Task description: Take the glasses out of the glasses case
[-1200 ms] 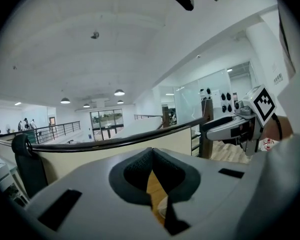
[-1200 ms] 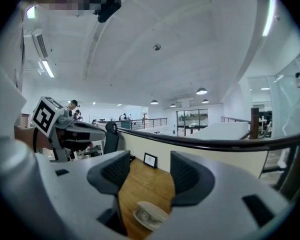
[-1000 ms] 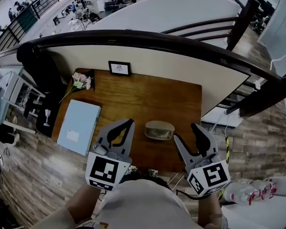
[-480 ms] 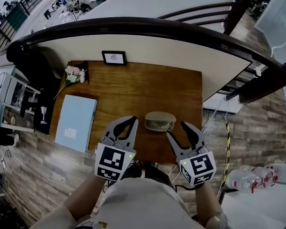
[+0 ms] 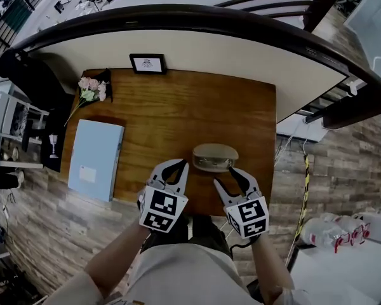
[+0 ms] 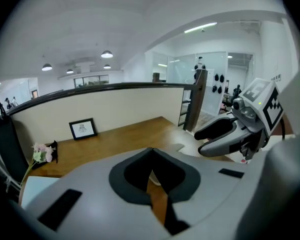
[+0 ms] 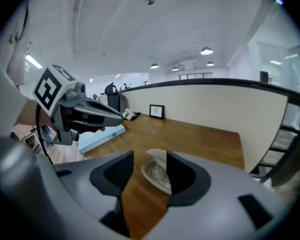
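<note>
Wooden table (image 5: pixel 178 107), both grippers low at the case (image 5: pixel 214 156).
Left gripper (image 5: pixel 180 164) sits pinched and empty just left of the case. Right gripper (image 5: pixel 225 175), jaws apart but narrowing, frames its near rim, likely to steady it. Glasses not out yet.

Both grippers have dropped toward the desk (image 5: pixel 178 107) within the past second. The left gripper (image 5: pixel 182 164), earlier raised and looming large in the head view well short of the glasses case (image 5: pixel 214 157), now sits low with its tips near the case's left end. The right gripper (image 5: pixel 223 175), previously off to the case's right and back toward the person, has come in just beside the case's near edge. Its jaws, wide a second ago, are closing, and the case lies beyond the tips, not between the pads. More of the person's forearms (image 5: pixel 114 254) now shows on the near side of the case.
</note>
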Available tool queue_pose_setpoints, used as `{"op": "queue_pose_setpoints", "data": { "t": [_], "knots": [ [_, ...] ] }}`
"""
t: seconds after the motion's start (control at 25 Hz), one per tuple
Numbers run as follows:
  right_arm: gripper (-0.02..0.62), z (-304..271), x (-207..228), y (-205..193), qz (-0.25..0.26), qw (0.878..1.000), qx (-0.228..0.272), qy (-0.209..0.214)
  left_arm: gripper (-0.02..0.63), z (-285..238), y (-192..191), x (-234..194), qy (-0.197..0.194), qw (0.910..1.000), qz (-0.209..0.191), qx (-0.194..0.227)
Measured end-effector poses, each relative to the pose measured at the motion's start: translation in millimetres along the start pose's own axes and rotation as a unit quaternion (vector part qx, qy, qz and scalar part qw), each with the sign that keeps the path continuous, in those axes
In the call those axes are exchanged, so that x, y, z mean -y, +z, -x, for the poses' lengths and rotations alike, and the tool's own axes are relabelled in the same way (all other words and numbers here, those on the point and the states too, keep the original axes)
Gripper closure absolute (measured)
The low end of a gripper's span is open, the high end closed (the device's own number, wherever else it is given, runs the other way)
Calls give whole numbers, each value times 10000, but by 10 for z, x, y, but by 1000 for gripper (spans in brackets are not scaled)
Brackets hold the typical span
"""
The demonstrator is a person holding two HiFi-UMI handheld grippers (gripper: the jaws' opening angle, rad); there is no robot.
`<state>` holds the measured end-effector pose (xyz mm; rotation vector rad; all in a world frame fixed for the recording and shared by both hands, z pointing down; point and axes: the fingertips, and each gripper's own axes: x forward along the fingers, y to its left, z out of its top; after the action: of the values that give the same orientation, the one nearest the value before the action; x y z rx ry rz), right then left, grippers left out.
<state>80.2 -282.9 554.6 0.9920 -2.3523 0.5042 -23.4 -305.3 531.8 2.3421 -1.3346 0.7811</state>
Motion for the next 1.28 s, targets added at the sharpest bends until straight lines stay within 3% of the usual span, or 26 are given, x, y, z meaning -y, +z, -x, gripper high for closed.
{"op": "queue_pose_setpoints", "data": {
  "t": [0.28, 0.64, 0.76, 0.92, 1.04, 1.28],
  "knots": [
    [391, -502, 195, -531, -474, 9971, -581, 130, 603, -654, -639, 26, -197, 9974, 360, -595],
    [390, -848, 355, -829, -408, 9931, -1070, 246, 603, -1261, -1283, 166, -524, 9885, 538, -1311],
    [385, -935, 371, -859, -274, 9920, -1202, 282, 604, -1305, -1284, 171, -533, 9886, 680, -1234],
    [383, -1065, 385, -821, 388, 9876, -1452, 464, 603, -1307, -1281, 163, -560, 9893, 672, -1165],
    [385, -1140, 366, -887, 1085, 9721, -1913, 818, 604, -1301, -1287, 168, -602, 9894, 672, -1138],
    [393, -1213, 381, -1000, 2436, 9221, -2687, 1351, 604, -1297, -1302, 175, -698, 9895, 598, -1115]
  ]
}}
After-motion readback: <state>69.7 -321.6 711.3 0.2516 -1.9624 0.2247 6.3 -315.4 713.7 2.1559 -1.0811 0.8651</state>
